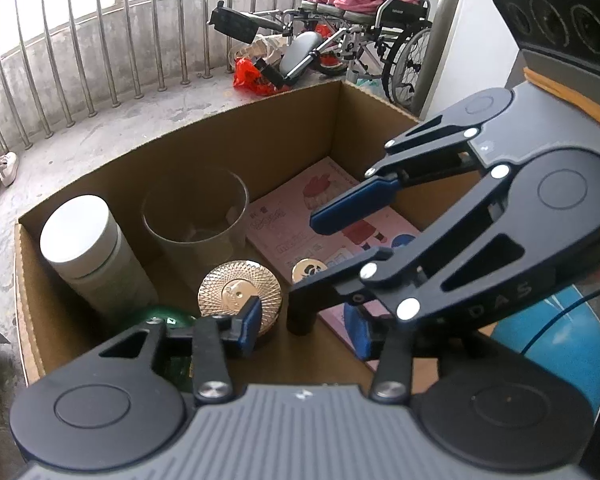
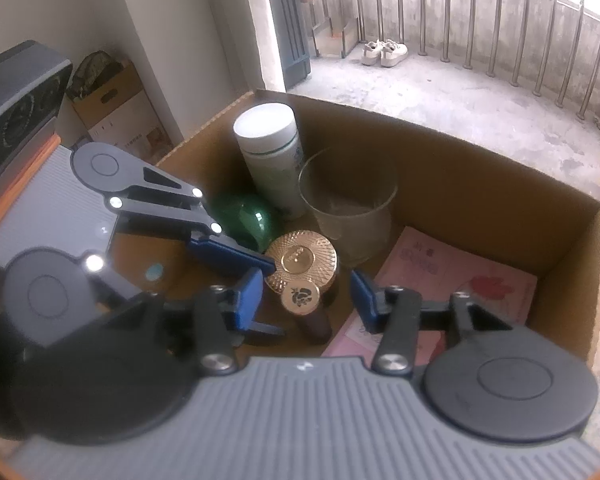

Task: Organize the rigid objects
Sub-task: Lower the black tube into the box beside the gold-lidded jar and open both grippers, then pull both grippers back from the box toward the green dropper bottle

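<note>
Both the left gripper (image 1: pixel 306 328) and right gripper (image 2: pixel 306 300) are spread, nothing pinched; each should be lifted straight clear of the gold-capped dark bottle (image 2: pixel 302 299) in the brown cardboard box (image 2: pixel 480 176), unnudged.

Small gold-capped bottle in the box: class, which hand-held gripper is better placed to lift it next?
Right hand-held gripper, probably: the small gold-capped bottle stands between its open jaws; the left hand-held gripper sits beside it.

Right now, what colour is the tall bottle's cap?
White; the tall bottle's cap shows best in the right wrist view.
</note>
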